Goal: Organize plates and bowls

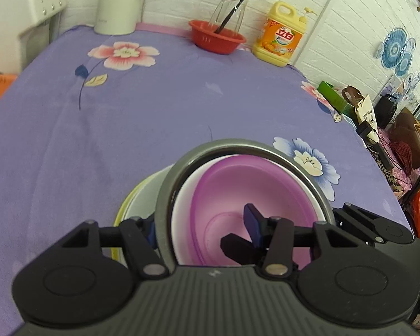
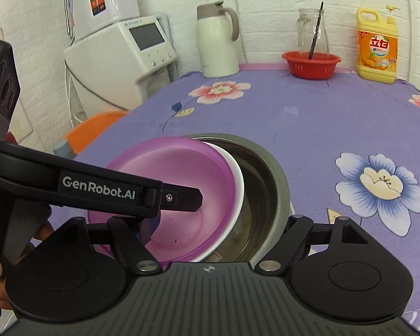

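Observation:
A purple bowl (image 1: pixel 238 193) sits inside a white bowl (image 1: pixel 182 210), and both are nested in a steel bowl (image 1: pixel 165 196). The stack is tilted above the purple flowered tablecloth (image 1: pixel 126 128). My left gripper (image 1: pixel 201 221) is shut on the stack's near wall, one finger inside the purple bowl and one outside the steel. My right gripper (image 2: pixel 219 229) is shut on the stack's other side, across the purple bowl (image 2: pixel 168 168), the white bowl (image 2: pixel 238 184) and the steel bowl (image 2: pixel 266 184). A yellow-green rimmed dish (image 1: pixel 126 210) shows beneath the steel bowl. Whether it is lifted too, I cannot tell.
At the table's far edge stand a white jug (image 2: pixel 215 47), a red basket (image 2: pixel 310 64) holding a glass jar (image 2: pixel 312 30), and a yellow detergent bottle (image 2: pixel 376 47). A white appliance (image 2: pixel 120 53) and an orange chair (image 2: pixel 98 128) are at the left. Bags and clutter (image 1: pixel 378 128) crowd the right edge.

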Available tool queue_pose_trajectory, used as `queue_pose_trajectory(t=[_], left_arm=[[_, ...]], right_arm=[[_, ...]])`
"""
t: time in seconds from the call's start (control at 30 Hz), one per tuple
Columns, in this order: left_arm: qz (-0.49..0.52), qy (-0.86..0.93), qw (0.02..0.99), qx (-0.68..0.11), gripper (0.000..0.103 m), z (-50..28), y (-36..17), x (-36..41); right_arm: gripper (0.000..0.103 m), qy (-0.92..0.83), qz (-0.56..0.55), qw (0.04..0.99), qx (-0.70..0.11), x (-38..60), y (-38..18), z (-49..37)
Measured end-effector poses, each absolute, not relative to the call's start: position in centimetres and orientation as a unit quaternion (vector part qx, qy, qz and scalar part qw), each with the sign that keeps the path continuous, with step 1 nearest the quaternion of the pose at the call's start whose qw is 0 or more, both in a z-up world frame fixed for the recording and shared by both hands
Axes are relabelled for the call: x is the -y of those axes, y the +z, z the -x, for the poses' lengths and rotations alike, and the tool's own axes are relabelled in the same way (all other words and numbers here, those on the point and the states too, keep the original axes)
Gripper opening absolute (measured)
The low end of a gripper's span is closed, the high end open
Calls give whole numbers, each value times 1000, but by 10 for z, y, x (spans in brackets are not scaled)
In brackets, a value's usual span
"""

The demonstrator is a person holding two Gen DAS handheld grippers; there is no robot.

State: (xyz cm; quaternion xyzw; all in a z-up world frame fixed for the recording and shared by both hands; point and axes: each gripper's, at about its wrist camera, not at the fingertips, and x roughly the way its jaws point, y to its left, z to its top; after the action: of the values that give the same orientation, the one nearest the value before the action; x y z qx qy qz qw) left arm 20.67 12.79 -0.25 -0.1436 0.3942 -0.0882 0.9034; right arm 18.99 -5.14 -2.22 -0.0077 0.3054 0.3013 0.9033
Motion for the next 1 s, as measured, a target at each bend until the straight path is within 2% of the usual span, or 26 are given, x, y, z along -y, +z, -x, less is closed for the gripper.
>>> queue_pose_trajectory(t=[0.3,0.4,0.5,0.77,0.93,0.97,1.0], left_arm=[[138,-81,914,-372,50,-199,-9,-135],[135,-72,920,-361,54,-195,-6,-138],[144,-70,922,-352,59,-194,-4,-141],[149,-52,930,-332,61,-192,4,-142],[165,-41,935,-312,70,-192,12,-140],[166,-38,937,-305,76,-190,14,-137],[166,-32,942,-291,78,-188,18,-134]], right_arm=[[103,297,58,901,-311,37,-25,-188],[103,298,75,904,-299,33,-22,-187],[103,274,71,917,-282,39,-19,-188],[103,270,42,923,-269,53,-15,-186],[103,253,-26,930,-265,83,-13,-186],[103,250,-38,932,-261,88,-12,-186],[103,248,-50,933,-255,94,-12,-185]])
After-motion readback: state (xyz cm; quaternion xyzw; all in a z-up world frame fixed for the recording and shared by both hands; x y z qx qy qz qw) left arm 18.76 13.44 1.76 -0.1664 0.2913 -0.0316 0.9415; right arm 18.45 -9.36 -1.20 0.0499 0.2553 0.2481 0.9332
